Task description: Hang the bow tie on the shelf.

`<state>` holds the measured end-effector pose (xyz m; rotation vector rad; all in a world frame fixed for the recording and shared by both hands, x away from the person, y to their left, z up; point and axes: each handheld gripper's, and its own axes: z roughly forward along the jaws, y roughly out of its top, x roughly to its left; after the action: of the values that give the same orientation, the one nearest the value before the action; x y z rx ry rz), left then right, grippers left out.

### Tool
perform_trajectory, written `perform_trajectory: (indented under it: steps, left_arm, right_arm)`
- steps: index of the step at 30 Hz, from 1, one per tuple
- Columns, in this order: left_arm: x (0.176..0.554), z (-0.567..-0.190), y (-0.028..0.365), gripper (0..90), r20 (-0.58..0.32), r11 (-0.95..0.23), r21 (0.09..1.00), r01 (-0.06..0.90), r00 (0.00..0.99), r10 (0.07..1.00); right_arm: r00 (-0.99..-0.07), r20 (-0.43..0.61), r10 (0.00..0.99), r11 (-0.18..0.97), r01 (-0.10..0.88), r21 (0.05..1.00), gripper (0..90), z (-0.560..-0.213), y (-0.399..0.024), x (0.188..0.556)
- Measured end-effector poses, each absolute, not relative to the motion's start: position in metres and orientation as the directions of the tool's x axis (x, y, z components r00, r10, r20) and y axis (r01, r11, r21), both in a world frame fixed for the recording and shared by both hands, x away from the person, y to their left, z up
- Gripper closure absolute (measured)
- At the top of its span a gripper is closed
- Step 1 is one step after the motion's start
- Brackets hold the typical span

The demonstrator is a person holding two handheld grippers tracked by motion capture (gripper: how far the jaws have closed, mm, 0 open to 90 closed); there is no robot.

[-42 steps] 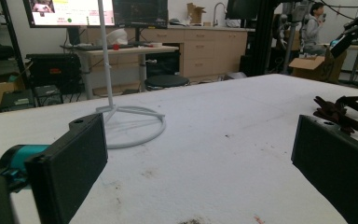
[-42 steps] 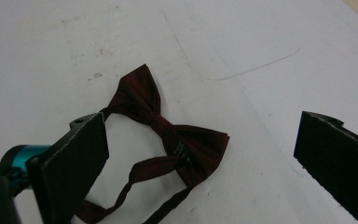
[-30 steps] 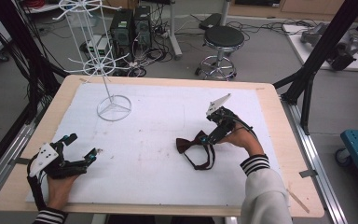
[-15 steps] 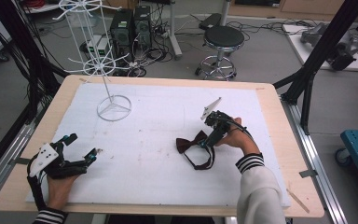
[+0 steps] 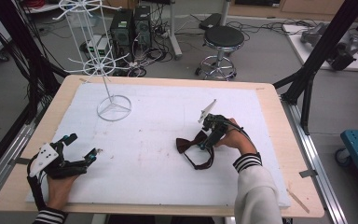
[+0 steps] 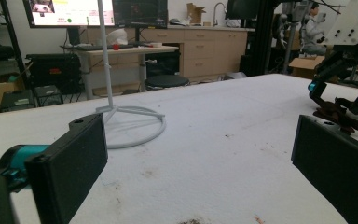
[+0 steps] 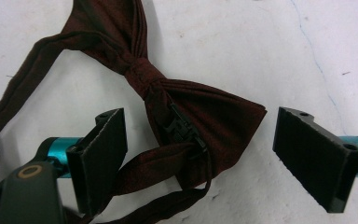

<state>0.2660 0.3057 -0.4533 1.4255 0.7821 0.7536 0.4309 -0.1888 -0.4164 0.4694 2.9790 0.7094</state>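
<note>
my right gripper (image 5: 204, 143) hangs low over the dark maroon fabric bow tie (image 5: 189, 142) with its looped neck strap, which lies on the white foam sheet (image 5: 158, 121) covering the wooden table, right of the middle and toward the near edge. its jaws have just been closing, but the pads are not yet touching the cloth; one wing and the black clasp sit between them. my left gripper (image 5: 81, 148) rests near the near left corner, jaws apart and holding nothing. the white wire stand (image 5: 113, 106) is toward the far left corner.
</note>
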Motion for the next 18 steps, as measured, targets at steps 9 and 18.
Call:
perform_trajectory:
  steps: [9, 18]
  left_arm:
    - [0.2660, -0.4533, 0.3057, 3.9, -0.017, 0.012, 1.000, 0.013, 0.552, 0.834]
    - [0.2659, -0.4532, 0.3059, 3.9, -0.013, 0.008, 1.000, 0.013, 0.552, 0.834]
  right_arm:
    - [-0.949, 0.043, 0.311, 0.858, 0.300, 0.417, 37.9, -0.4169, -0.1896, 0.4306]
    - [-0.960, -0.001, 0.281, 0.893, 0.261, 0.367, 75.4, -0.4110, -0.1849, 0.4246]
